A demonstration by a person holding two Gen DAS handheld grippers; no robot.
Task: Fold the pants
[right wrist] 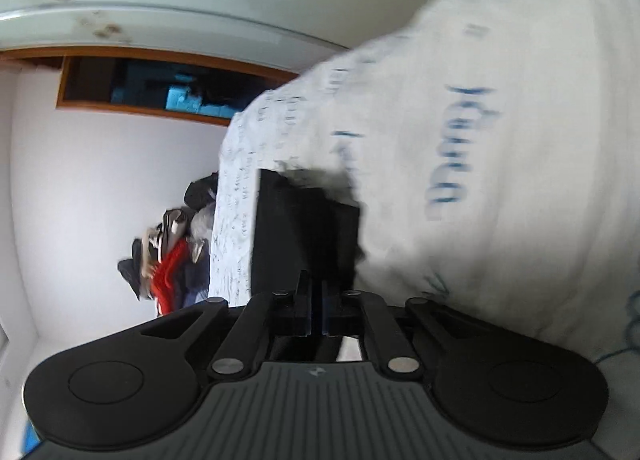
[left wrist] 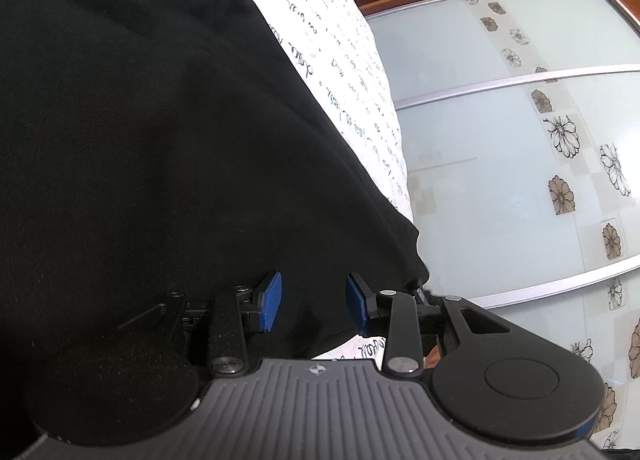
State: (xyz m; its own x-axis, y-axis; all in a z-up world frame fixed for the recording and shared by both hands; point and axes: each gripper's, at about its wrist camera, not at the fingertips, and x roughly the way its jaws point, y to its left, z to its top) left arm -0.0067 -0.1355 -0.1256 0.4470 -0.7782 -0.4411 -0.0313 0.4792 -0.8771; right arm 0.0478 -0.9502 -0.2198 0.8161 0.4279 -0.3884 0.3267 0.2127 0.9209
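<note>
1. Left wrist view: the left tongs [left wrist: 314,308] stand with their blue pads [left wrist: 270,302] apart, hovering at the near edge of the black pants [left wrist: 160,139]. The pants lie spread over a white bed sheet [left wrist: 352,59] printed with dark script. Cloth sits between and under the pads, yet nothing shows them pressing on it, so this side looks unclamped. Beyond the bed stands a wardrobe door [left wrist: 500,139] of frosted glass with flower tiles.

2. Left pose: the tongs point slightly downward across the fabric, the picture is sharp, and the hand looks steady.

3. Right wrist view: the right tongs [right wrist: 318,312] are closed together on a fold of the same black cloth [right wrist: 304,227], which rises in front of the jaws as a dark slab against the printed sheet [right wrist: 480,179]. A heap of clothes [right wrist: 172,260], one red, lies far off by the wall.

4. Right pose: the view is smeared, so this hand appears to be travelling, tilted a little below level.

5. Doing the step well, as a judgement: the right hand should carry its edge over in one smooth arc and keep the grip firm. The left should pin or clamp its corner, so the lower layer does not drag, and the edges should be lined up before release.
</note>
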